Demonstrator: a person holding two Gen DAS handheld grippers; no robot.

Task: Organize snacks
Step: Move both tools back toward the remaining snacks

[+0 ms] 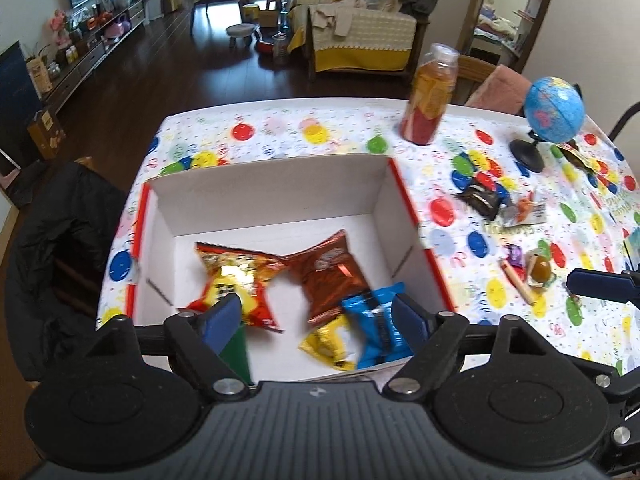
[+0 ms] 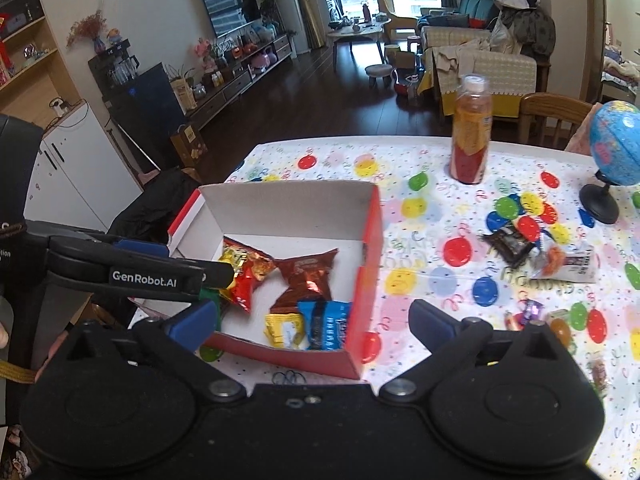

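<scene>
Right wrist: bottle [image 2: 471, 136], globe [image 2: 616, 148] behind box [image 2: 370, 264]

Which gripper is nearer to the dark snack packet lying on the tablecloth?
Right. The right gripper hangs open just outside the box's red wall, beside the dark packet. The left gripper is open over the box, farther away.

Both wrist cameras look steeply down along their fingers, close over the table [image 1: 280, 128], sharing the box [image 1: 276, 184], bottle [image 2: 471, 128] and globe [image 1: 554, 108].

Home living room: sofa [image 2: 480, 60], wall TV [image 2: 230, 6], coffee table [image 2: 360, 30], dark wood floor [image 1: 200, 68].
</scene>
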